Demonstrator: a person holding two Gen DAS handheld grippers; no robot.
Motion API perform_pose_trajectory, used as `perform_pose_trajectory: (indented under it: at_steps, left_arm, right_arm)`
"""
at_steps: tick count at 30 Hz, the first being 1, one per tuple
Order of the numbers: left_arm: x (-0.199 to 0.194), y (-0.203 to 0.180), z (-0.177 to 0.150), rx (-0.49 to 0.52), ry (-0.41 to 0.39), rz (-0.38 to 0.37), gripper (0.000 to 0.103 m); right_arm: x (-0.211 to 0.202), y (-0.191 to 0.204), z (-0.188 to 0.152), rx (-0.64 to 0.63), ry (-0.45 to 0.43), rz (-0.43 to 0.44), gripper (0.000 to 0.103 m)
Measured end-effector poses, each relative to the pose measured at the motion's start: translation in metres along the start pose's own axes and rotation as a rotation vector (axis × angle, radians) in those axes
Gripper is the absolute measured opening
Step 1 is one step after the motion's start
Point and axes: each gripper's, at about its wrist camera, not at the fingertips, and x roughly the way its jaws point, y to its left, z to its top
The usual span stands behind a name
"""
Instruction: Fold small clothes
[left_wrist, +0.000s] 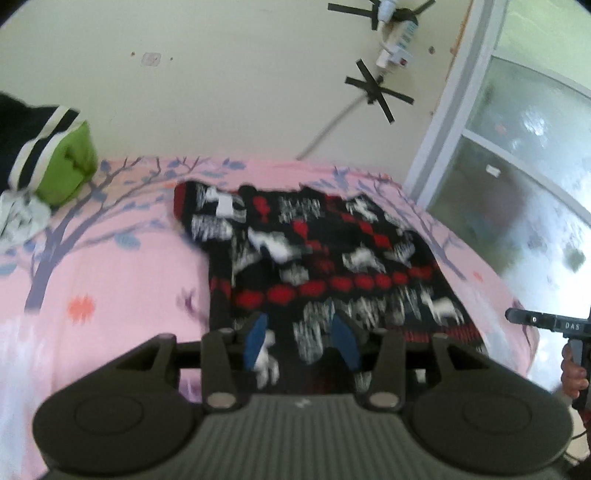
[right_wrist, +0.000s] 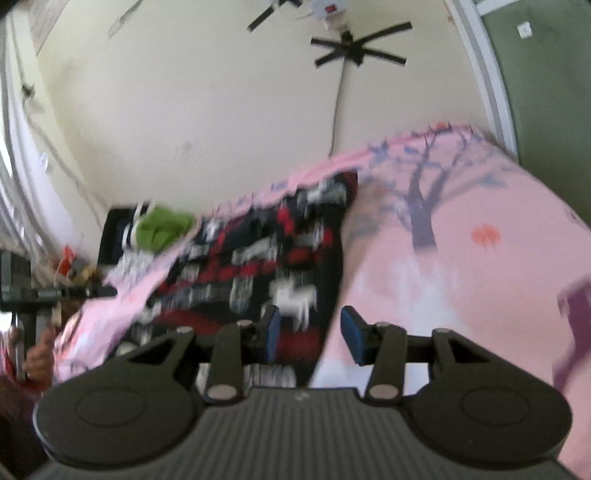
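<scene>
A small black knit sweater (left_wrist: 325, 258) with red and white patterns lies flat on the pink bed sheet (left_wrist: 110, 280). My left gripper (left_wrist: 301, 338) is open, its blue-padded fingers over the sweater's near hem. The sweater also shows in the right wrist view (right_wrist: 258, 258). My right gripper (right_wrist: 312, 334) is open and hovers over the sweater's right edge, one finger over the knit and one over the pink sheet (right_wrist: 461, 277). Both views are motion-blurred.
A pile of clothes with a green piece (left_wrist: 66, 166) sits at the bed's far left corner. A cream wall with taped cables (left_wrist: 376, 88) lies behind the bed. A glass door (left_wrist: 517, 166) stands at the right. The other handle (left_wrist: 554, 325) shows at the right edge.
</scene>
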Motion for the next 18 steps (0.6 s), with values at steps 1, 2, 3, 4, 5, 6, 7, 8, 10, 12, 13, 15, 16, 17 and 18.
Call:
perform_pose_trajectory:
  at_steps: [1, 2, 3, 4, 5, 6, 7, 8, 10, 12, 13, 15, 16, 17, 18]
  left_arm:
    - [-0.006, 0.0, -0.009, -0.003, 0.005, 0.002, 0.045]
    - [-0.01, -0.001, -0.019, -0.011, 0.01, 0.007, 0.047]
    - [-0.015, 0.0, -0.03, -0.024, 0.018, 0.013, 0.048]
    - [-0.018, 0.001, -0.039, -0.037, 0.026, 0.012, 0.048]
    - [-0.022, 0.001, -0.049, -0.054, 0.036, 0.004, 0.048]
    - [-0.026, 0.002, -0.059, -0.071, 0.045, -0.011, 0.049]
    - [-0.03, 0.003, -0.069, -0.089, 0.051, -0.028, 0.05]
    - [-0.034, 0.005, -0.078, -0.106, 0.057, -0.04, 0.054]
    - [-0.037, 0.007, -0.095, -0.146, 0.077, -0.051, 0.055]
    - [-0.037, 0.009, -0.11, -0.179, 0.093, -0.075, 0.055]
    - [-0.041, 0.008, -0.116, -0.185, 0.08, -0.086, 0.058]
    - [-0.039, 0.008, -0.124, -0.212, 0.101, -0.126, 0.063]
    - [-0.035, 0.008, -0.126, -0.223, 0.121, -0.141, 0.063]
    - [-0.029, 0.005, -0.128, -0.222, 0.143, -0.149, 0.063]
    - [-0.025, 0.002, -0.129, -0.213, 0.159, -0.149, 0.063]
  right_arm:
    - [-0.004, 0.002, -0.012, -0.006, 0.019, 0.008, 0.043]
    - [-0.006, 0.003, -0.022, -0.002, 0.036, 0.023, 0.043]
    - [-0.008, 0.004, -0.033, 0.008, 0.057, 0.047, 0.043]
    - [-0.009, 0.005, -0.043, 0.017, 0.079, 0.075, 0.043]
    - [-0.009, 0.007, -0.054, 0.021, 0.1, 0.101, 0.045]
    - [-0.008, 0.009, -0.063, 0.021, 0.123, 0.125, 0.046]
    - [-0.007, 0.009, -0.071, 0.026, 0.143, 0.146, 0.049]
    - [-0.007, 0.011, -0.077, 0.033, 0.159, 0.161, 0.053]
    - [-0.003, 0.012, -0.087, 0.043, 0.182, 0.18, 0.058]
    - [0.003, 0.011, -0.09, 0.046, 0.187, 0.198, 0.059]
    - [0.008, 0.011, -0.092, 0.052, 0.188, 0.209, 0.06]
    - [0.02, 0.011, -0.093, 0.061, 0.197, 0.224, 0.061]
    - [0.024, 0.011, -0.093, 0.062, 0.203, 0.233, 0.061]
    - [0.031, 0.012, -0.094, 0.068, 0.213, 0.244, 0.059]
    - [0.037, 0.013, -0.094, 0.081, 0.226, 0.262, 0.056]
